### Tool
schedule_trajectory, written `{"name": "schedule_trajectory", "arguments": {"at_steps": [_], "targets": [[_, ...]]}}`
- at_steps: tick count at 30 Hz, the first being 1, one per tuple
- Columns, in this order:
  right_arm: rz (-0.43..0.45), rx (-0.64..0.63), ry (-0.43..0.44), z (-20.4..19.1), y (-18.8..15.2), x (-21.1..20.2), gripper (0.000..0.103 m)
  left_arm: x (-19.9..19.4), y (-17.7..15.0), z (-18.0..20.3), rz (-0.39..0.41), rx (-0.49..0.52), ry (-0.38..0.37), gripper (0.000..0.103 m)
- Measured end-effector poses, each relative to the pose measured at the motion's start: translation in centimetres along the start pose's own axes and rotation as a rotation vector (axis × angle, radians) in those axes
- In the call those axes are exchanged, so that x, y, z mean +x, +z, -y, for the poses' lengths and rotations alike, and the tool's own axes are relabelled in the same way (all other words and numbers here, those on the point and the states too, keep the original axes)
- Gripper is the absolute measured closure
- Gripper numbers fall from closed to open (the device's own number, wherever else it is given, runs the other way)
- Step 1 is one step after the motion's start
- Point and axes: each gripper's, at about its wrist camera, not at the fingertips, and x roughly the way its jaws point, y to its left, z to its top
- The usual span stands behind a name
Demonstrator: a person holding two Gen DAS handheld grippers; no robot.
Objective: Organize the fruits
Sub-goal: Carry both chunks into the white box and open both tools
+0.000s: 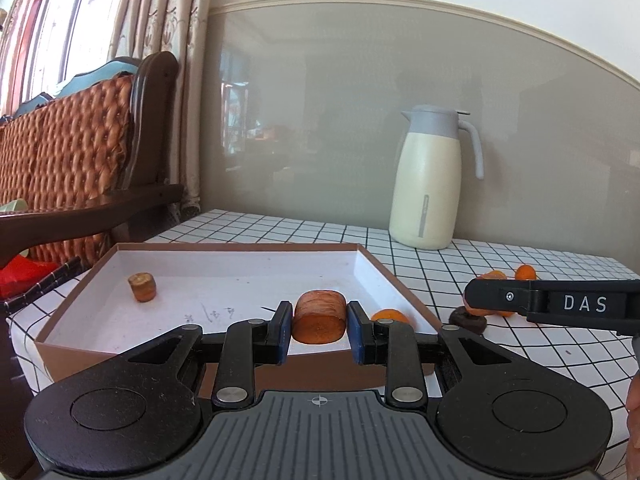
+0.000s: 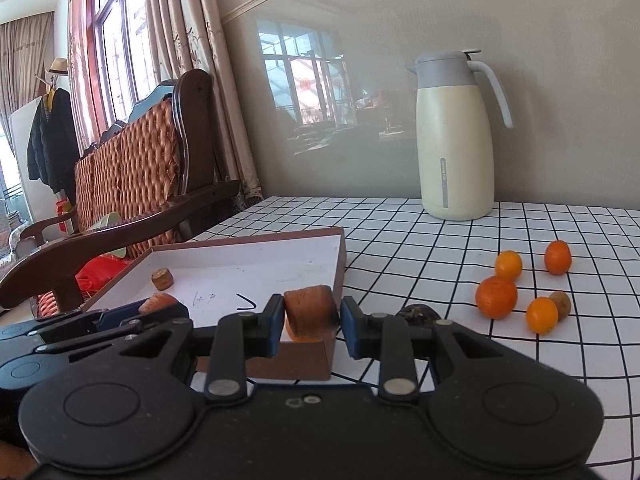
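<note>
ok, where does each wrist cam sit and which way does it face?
Left wrist: on the left gripper, facing the brown white-lined cardboard box and wall; holds a carrot chunk; right gripper finger intrudes.
Right wrist: on the right gripper, facing the box corner and small orange citrus fruits; left gripper shows low left.
Shared: box, cream thermos jug, checked tablecloth.

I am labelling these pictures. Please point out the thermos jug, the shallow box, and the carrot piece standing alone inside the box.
thermos jug (image 2: pixel 456 148), right wrist view, on its cream body.
shallow box (image 1: pixel 240 246), left wrist view, on its far rim.
lone carrot piece (image 1: pixel 142 287), left wrist view, on its side.
</note>
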Motion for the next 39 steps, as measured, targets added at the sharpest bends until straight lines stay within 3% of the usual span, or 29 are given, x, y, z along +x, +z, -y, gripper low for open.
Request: {"name": "schedule_trajectory", "arguments": {"at_steps": [21, 39], "targets": [[-0.001, -0.021, 0.070, -4.0, 0.3, 3.4, 0.081, -0.4, -0.4, -6.3, 0.010, -0.074, 0.149, 0.073], [-0.011, -0.001, 0.019, -4.6, 0.5, 5.7, 0.081, 1.3, 0.0, -9.8, -0.001, -0.114, 0.250, 0.073]]}}
